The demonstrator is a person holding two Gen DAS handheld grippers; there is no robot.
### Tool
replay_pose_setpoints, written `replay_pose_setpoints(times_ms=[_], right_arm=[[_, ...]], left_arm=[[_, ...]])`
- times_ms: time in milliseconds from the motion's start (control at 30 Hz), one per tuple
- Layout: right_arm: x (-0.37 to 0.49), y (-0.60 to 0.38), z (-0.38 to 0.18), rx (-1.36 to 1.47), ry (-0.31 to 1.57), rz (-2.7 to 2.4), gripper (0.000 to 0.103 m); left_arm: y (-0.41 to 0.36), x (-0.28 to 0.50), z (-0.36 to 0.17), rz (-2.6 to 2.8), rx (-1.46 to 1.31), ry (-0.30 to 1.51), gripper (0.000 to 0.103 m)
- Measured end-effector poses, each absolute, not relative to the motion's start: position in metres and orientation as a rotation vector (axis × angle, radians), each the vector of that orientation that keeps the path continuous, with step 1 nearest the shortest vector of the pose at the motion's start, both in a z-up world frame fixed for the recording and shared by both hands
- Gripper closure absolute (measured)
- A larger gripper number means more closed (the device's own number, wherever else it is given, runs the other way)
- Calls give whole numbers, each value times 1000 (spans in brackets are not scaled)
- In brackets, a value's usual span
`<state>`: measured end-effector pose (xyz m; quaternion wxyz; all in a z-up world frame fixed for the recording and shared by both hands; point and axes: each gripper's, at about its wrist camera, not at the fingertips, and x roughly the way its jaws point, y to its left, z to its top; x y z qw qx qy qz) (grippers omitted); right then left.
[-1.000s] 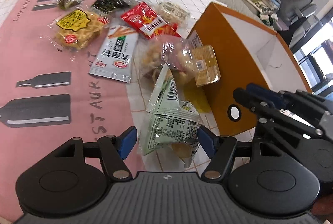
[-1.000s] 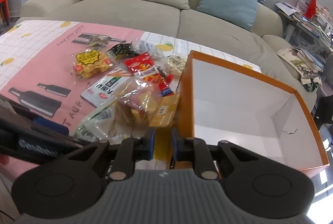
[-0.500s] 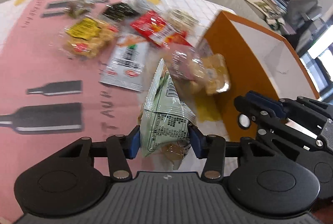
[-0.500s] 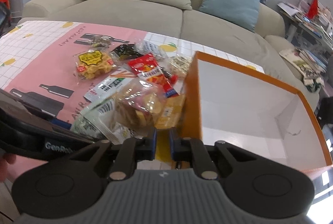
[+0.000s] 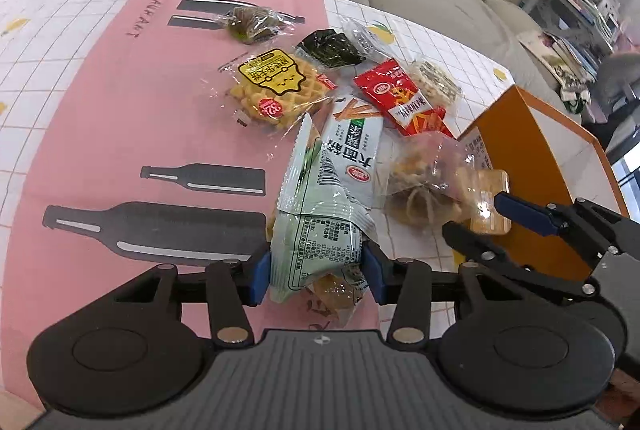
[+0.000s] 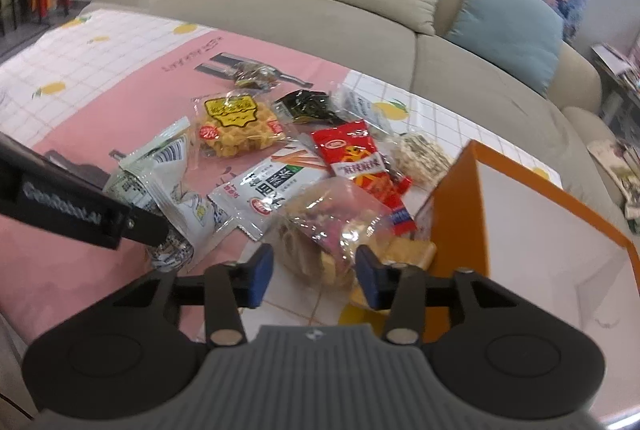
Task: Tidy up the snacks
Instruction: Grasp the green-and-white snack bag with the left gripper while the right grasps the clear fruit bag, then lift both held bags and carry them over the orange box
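My left gripper (image 5: 316, 270) is shut on a pale green snack packet (image 5: 316, 222), which also shows in the right wrist view (image 6: 160, 178). My right gripper (image 6: 310, 270) is open, its jaws on either side of a clear bag of cookies (image 6: 328, 230) without closing on it; the bag also shows in the left wrist view (image 5: 432, 182). The orange box (image 6: 460, 214) with a white inside stands open just right of that bag. Other snacks lie in a pile: a waffle pack (image 5: 276, 90), a white stick pack (image 5: 356, 154), a red pack (image 5: 404, 98).
The table carries a pink and white cloth (image 5: 120, 110) with bottle prints. Further snacks lie at the back: a dark seaweed pack (image 5: 328, 48), a brown wrapped piece (image 5: 252, 22), a seed bar (image 5: 436, 80). A beige sofa (image 6: 320, 10) with cushions runs behind the table.
My left gripper closed on the green packet and lifted it. My right gripper opened from shut and moved left from the box edge to the cookie bag.
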<state>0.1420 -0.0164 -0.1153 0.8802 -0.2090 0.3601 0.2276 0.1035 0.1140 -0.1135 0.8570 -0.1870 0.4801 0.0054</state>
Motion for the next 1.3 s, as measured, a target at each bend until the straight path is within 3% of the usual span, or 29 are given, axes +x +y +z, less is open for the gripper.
replay_pose_setpoints(times_ms=[133, 400, 667, 767, 800, 833, 900, 1033, 1300], right_arm=[[146, -10, -122, -513, 729, 504, 40], [166, -1, -147, -653, 696, 523, 24], [178, 10, -169, -714, 674, 494, 21], [178, 13, -173, -720, 666, 478, 25], [177, 14, -174, -723, 661, 472, 31], [176, 15, -175, -728, 652, 465, 36], [173, 15, -174, -739, 640, 462, 39], [170, 12, -170, -714, 651, 470, 42], [154, 7, -153, -675, 658, 487, 46]], left_arm=[[114, 107, -119, 24, -388, 1025, 35], [117, 113, -129, 20, -427, 1040, 24], [117, 116, -136, -5, -456, 1042, 15], [116, 116, -138, -19, -474, 1048, 15], [116, 116, -139, -27, -484, 1050, 15], [116, 115, -140, -33, -494, 1053, 19], [117, 113, -139, -50, -517, 1044, 32], [115, 109, -133, -50, -491, 1028, 47], [124, 98, -114, -15, -501, 973, 55]])
